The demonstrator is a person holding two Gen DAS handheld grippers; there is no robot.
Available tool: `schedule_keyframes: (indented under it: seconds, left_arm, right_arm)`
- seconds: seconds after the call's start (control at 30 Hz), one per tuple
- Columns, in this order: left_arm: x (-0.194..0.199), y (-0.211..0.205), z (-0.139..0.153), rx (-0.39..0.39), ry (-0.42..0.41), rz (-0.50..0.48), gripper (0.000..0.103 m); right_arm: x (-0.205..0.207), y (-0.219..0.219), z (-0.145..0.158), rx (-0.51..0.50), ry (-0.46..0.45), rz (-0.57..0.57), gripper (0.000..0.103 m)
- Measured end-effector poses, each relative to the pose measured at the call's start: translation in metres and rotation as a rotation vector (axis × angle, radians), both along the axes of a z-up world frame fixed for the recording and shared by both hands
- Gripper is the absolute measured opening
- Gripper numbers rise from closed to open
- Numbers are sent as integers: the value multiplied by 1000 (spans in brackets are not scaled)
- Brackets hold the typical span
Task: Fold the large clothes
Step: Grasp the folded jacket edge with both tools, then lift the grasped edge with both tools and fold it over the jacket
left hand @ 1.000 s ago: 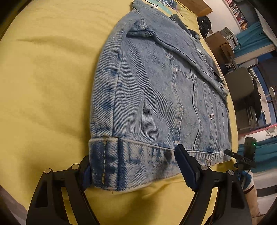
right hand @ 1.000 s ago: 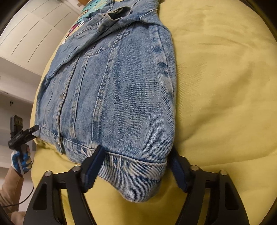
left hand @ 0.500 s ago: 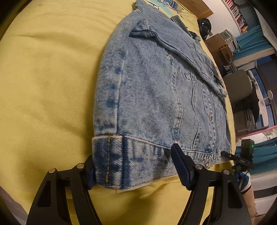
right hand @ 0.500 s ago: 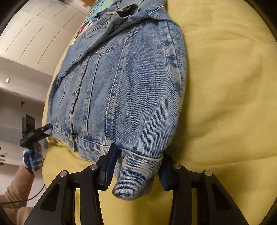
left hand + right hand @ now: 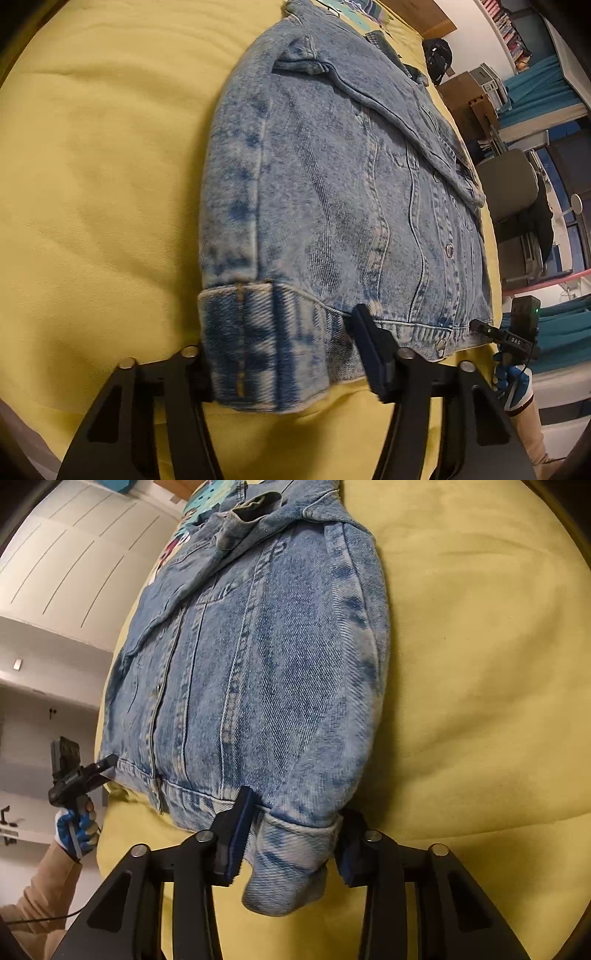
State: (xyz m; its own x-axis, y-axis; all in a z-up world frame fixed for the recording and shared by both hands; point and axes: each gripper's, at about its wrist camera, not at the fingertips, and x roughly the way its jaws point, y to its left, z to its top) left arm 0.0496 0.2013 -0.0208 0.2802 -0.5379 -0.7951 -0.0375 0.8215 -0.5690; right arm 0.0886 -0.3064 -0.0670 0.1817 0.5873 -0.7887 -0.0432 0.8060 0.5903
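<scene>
Left wrist view: left gripper [image 5: 286,356] pinches a turned-up cuff corner at the near hem of the denim jacket [image 5: 332,192]. Right gripper [image 5: 291,834] pinches the opposite cuffed corner. Jacket lies flat, buttoned front up, sleeves folded in, on yellow bedding [image 5: 103,166]. Office chair [image 5: 513,184] beyond.

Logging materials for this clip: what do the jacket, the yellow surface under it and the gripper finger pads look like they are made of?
Jacket: acid-washed blue denim, going by the twill ribbing, blotchy fading, topstitched seams and metal snap buttons. Yellow cover: matte woven fabric, probably cotton, over soft padding, judging by its soft creases. Finger pads: dark blue and matte, possibly rubber or foam, on black rigid fingers, likely plastic.
</scene>
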Motion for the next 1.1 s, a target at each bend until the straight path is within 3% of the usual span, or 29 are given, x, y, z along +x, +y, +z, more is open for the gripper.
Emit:
schedule_keyframes:
  seconds: [0.37,0.8,1.1]
  left_arm:
    - [-3,-1,1,-8,-3,14,34]
    - [-6,-6,7,20,-38,29,22]
    - [-5,-7,26,-28,-106,48,16]
  right_arm:
    - [-4,-7,9,22,-43,-18,18]
    - [-8,-1,20,28,-89,-30,14]
    - [-5,3,32,54,-138,-40,13]
